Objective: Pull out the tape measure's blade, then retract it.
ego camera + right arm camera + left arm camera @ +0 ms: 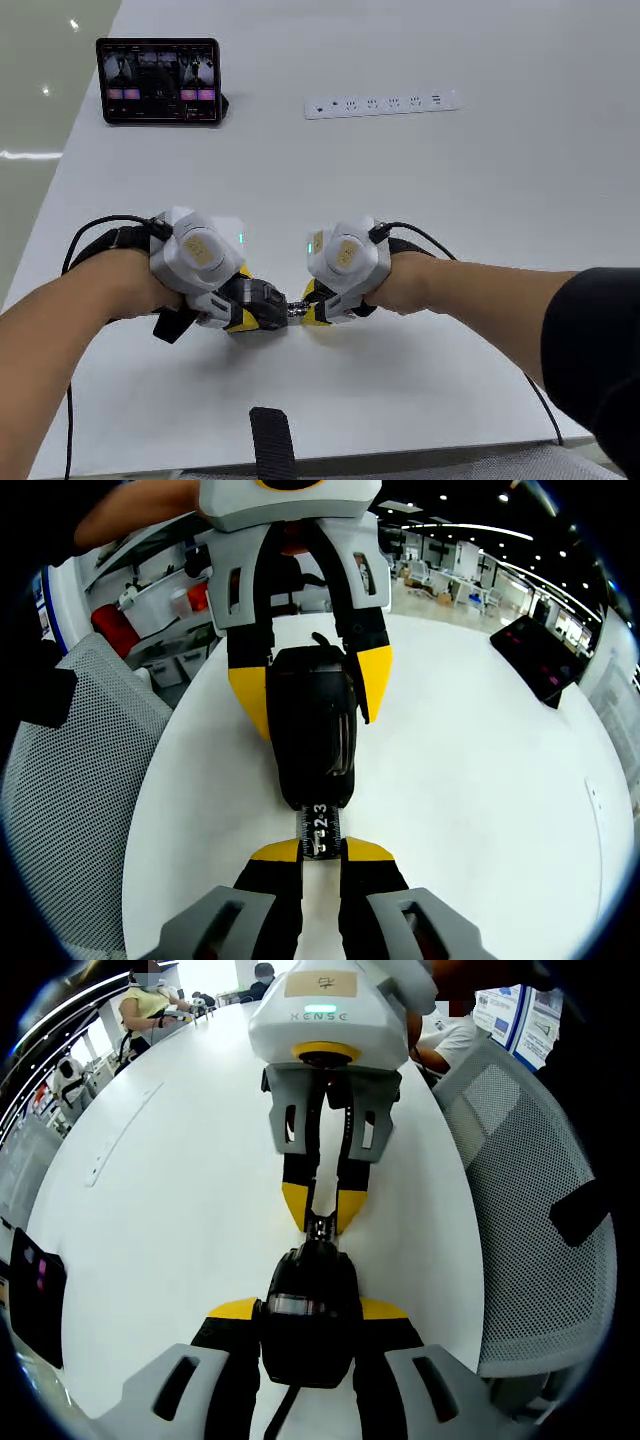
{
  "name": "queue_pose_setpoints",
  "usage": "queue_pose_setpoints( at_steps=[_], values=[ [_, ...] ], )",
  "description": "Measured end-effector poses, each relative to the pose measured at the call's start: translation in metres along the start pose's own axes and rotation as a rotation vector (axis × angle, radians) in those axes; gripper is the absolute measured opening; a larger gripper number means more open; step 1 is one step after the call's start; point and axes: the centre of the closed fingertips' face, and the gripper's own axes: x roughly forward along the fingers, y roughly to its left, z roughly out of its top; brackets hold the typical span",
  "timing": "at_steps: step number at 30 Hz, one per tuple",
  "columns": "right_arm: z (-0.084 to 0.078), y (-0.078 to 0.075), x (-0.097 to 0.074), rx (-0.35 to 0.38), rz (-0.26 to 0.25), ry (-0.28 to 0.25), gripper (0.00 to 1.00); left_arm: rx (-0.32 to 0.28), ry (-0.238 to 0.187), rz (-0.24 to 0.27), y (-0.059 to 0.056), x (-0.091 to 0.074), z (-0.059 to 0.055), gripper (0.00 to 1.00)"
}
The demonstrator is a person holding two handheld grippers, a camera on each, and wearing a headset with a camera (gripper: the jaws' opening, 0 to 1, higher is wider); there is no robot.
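Two grippers meet tip to tip near the table's [420, 180] front edge. There the left gripper [245, 308] is clamped on the black tape measure [262, 300], yellow tips against its sides. Facing it, the right gripper [312, 310] is closed to a narrow gap, pinching the blade [321, 830]; a short stretch is out, apparently marked 2 and 3. A tablet [160, 80] and power strip [380, 103] lie well beyond
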Motion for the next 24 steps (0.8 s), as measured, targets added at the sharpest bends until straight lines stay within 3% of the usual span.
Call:
queue_pose_setpoints(
  at_steps=[24],
  values=[
    [-0.012,0.000,-0.008,0.022,-0.013,0.017,0.09,-0.001,-0.006,0.002,0.002,0.001,-0.001,0.31]
  ],
)
